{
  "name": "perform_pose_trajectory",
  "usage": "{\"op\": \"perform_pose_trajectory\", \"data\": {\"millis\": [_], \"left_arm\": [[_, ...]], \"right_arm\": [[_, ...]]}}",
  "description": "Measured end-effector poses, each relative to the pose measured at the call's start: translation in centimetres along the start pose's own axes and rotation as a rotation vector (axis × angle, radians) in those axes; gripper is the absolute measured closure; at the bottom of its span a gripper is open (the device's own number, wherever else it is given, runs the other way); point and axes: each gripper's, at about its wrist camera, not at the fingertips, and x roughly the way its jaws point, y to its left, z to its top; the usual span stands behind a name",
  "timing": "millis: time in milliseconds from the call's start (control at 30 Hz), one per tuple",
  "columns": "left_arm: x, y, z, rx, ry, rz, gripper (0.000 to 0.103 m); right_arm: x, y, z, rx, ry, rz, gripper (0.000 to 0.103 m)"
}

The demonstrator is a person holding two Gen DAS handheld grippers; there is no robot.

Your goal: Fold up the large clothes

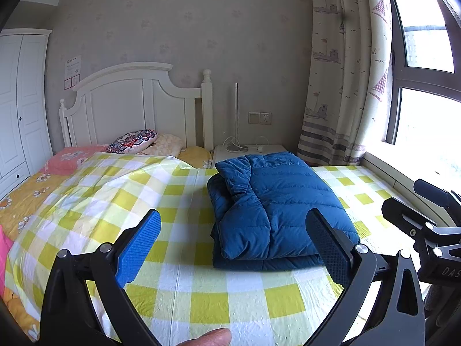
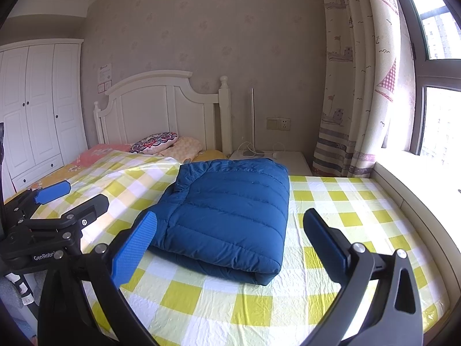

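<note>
Between the jaws: only the checked sheet shows in both wrist views; neither pair grips anything.
Left gripper: jaws spread wide apart, hovering above the bed just short of the jacket's near edge; its right finger overlaps the jacket's near right corner in its own view.
Right gripper: jaws also wide apart and empty, held above the sheet at the jacket's near side, with the left blue pad in front of the jacket's near left corner.
Fingertip: a person's fingertip shows at the bottom edge of the left wrist view, below the jacket.
Blue puffer jacket: folded into a thick rectangular bundle in layers, lying flat on the sheet, untouched by either gripper.
Yellow checked sheet: spread over the bed under the jacket, wrinkled.
Pillows: beyond the jacket to its left, against the white headboard.
Nightstand: just behind the jacket's far edge, carrying a white cable.
Curtain: beyond the jacket to its right, beside the window.
Wardrobe: well to the jacket's left.
</note>
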Motion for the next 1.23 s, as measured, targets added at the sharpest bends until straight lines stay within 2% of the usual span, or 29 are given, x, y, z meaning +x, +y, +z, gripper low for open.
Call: {"op": "perform_pose_trajectory", "data": {"millis": [367, 700, 900, 967, 1033, 1100, 1167, 1233], "left_arm": [[-0.6, 0.0, 0.0, 0.006, -0.021, 0.011, 0.004], [-2.3, -1.2, 0.3, 0.078, -0.110, 0.067, 0.004], [-2.2, -0.8, 0.2, 0.036, -0.151, 0.025, 0.004], [-1.7, -0.6, -0.1, 0.022, -0.175, 0.046, 0.004], [0.0, -0.2, -0.3, 0.043, -0.130, 0.026, 0.004], [2.4, 1.1, -0.2, 0.037, -0.033, -0.005, 0.004], [5.0, 3.5, -0.1, 0.025, 0.033, 0.029, 0.004], [8.5, 8.2, 0.5, -0.005, 0.087, 0.106, 0.004]], "right_arm": [[0.0, 0.0, 0.0, 0.000, 0.000, 0.000, 0.002], [0.2, 0.1, -0.2, -0.002, 0.005, -0.001, 0.002], [1.1, -0.1, -1.1, -0.002, 0.027, 0.000, 0.002], [1.8, -0.3, -1.5, -0.001, 0.046, 0.001, 0.002], [2.5, -0.7, -1.9, 0.003, 0.063, 0.004, 0.002], [3.5, -1.5, -2.2, 0.014, 0.086, 0.009, 0.002], [4.5, -3.3, -1.9, 0.023, 0.101, 0.004, 0.003], [5.0, -6.3, -0.9, 0.017, 0.094, -0.035, 0.003]]}}
